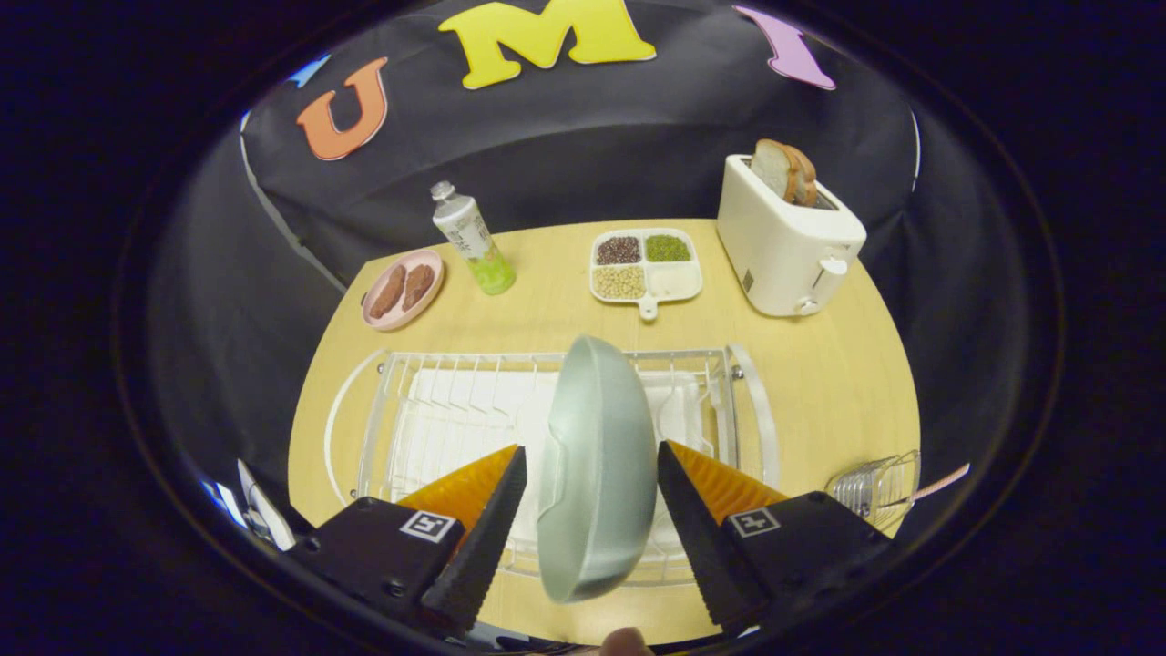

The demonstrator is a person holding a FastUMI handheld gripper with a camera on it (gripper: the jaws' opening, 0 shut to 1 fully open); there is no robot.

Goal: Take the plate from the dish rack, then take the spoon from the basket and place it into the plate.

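My fingers [592,510] stand spread either side of the grey-green round plate [597,465], which is on edge in the white wire dish rack [437,410] — whether they touch it I cannot tell; beside the rack, a small wire basket [870,487] holds a pink-handled spoon [938,483]; beyond, a white four-part tray [645,264] holds beans and grains.

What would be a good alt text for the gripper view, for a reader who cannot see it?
A grey plate stands on edge in a white wire dish rack between the open tongs, which do not press it. Beyond on the wooden table are a toaster with bread, a divided tray of beans, a bottle and a pink dish.
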